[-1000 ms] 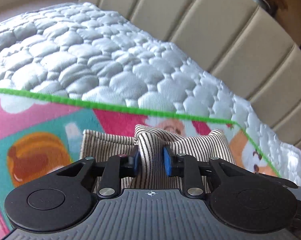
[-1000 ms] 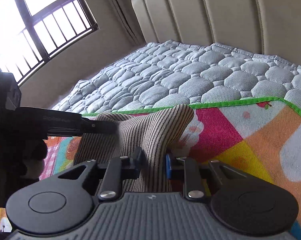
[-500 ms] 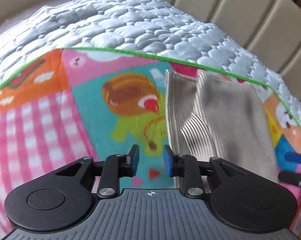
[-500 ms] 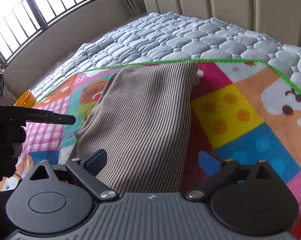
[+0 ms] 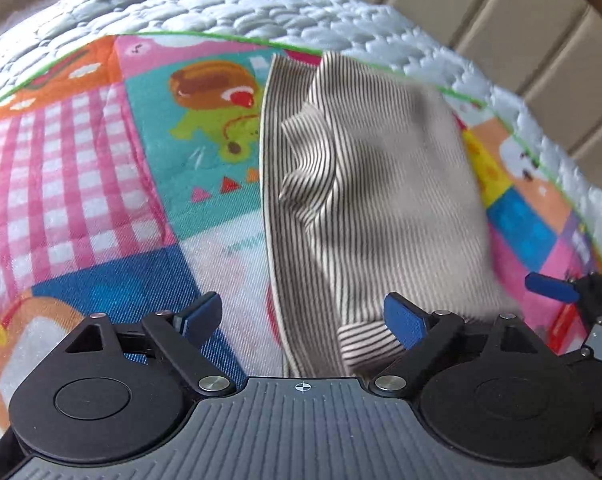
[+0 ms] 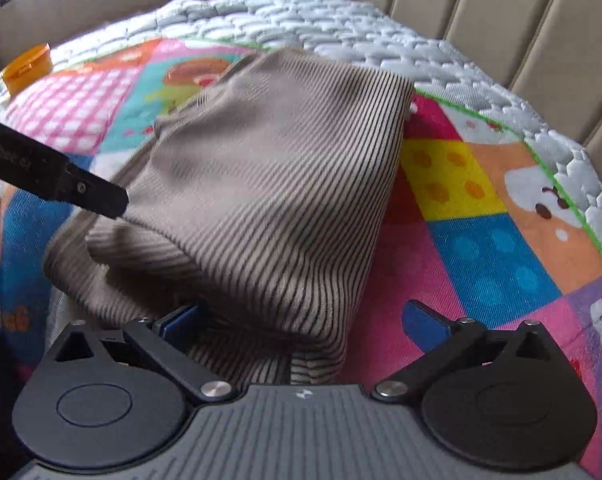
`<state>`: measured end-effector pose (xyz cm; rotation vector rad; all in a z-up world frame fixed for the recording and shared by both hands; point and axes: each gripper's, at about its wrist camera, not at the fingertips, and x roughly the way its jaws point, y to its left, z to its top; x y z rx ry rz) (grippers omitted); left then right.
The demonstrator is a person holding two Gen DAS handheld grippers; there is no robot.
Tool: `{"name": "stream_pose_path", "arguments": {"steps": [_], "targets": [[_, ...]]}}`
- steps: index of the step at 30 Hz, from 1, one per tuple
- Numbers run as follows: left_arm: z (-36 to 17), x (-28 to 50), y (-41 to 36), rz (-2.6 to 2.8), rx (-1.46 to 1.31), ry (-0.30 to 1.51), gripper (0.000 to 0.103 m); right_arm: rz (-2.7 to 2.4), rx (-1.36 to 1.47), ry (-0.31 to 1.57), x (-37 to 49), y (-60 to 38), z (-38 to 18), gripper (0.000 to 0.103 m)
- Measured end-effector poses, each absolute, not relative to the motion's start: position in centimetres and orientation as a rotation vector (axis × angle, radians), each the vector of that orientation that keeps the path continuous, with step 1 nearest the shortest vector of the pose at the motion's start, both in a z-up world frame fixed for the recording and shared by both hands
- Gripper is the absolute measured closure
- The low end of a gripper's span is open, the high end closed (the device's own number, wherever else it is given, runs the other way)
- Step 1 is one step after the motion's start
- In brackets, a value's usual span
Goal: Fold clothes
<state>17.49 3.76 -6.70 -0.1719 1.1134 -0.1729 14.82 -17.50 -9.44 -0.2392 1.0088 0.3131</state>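
A beige garment with thin dark stripes [image 5: 381, 200] lies folded on a colourful patchwork play mat [image 5: 101, 160] spread over the bed. In the left wrist view my left gripper [image 5: 303, 318] is open, its jaws spread wide over the garment's near edge, holding nothing. In the right wrist view the garment [image 6: 269, 184] lies rumpled in front of my right gripper [image 6: 305, 322], which is open, its jaws either side of the near hem. The right gripper's blue fingertip [image 5: 551, 286] shows at the right edge of the left wrist view. The left gripper's dark finger [image 6: 61, 180] reaches in from the left.
A grey quilted mattress [image 5: 261, 4] surrounds the mat, with a beige padded headboard [image 6: 501, 20] behind and to the right. An orange round object [image 6: 27, 68] sits at the bed's far left corner.
One second ago both grippers were shut on the raised garment. They let it go onto the mat, opened wide and pulled back toward its near edge.
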Motion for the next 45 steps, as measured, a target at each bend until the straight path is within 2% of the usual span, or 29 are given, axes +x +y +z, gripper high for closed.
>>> {"name": "stream_pose_path", "arguments": {"steps": [4,9,16,27,29,31,33,36,40,45], "targets": [[-7.2,17.5,3.6,-0.164,-0.144,1.125,0.009,0.300,-0.175,1.115,15.8,-18.3,-10.7,0.000],[-7.0,17.6,3.2,-0.147,-0.074,1.080,0.008,0.308,-0.196,1.092,15.2,-18.1,-10.8,0.000],[-6.6,17.3,2.1,-0.137,0.053,0.993,0.004,0.328,-0.271,0.953,13.8,-17.3,-10.4,0.000],[-5.1,17.8,5.1,-0.025,-0.035,0.919,0.002,0.392,-0.485,0.670,9.4,-15.5,-5.3,0.000],[-5.0,17.9,5.4,0.008,-0.002,0.893,0.002,0.461,-0.559,0.649,8.3,-14.3,-5.1,0.006],[-4.9,18.0,5.7,0.031,0.024,0.875,0.001,0.526,-0.600,0.671,7.7,-13.2,-5.8,0.024],[-4.7,18.0,6.2,0.031,0.009,0.875,0.001,0.585,-0.627,0.713,7.2,-12.1,-7.0,0.027],[-4.5,18.1,6.7,0.003,-0.049,0.878,0.000,0.587,-0.741,0.666,6.0,-10.7,-8.6,0.025],[-4.6,18.1,6.2,-0.020,-0.032,0.878,0.000,0.589,-0.861,0.587,5.4,-9.7,-9.6,0.013],[-4.8,18.1,6.0,-0.043,-0.038,0.893,0.000,0.562,-0.874,0.559,6.5,-9.6,-10.3,0.009]]}}
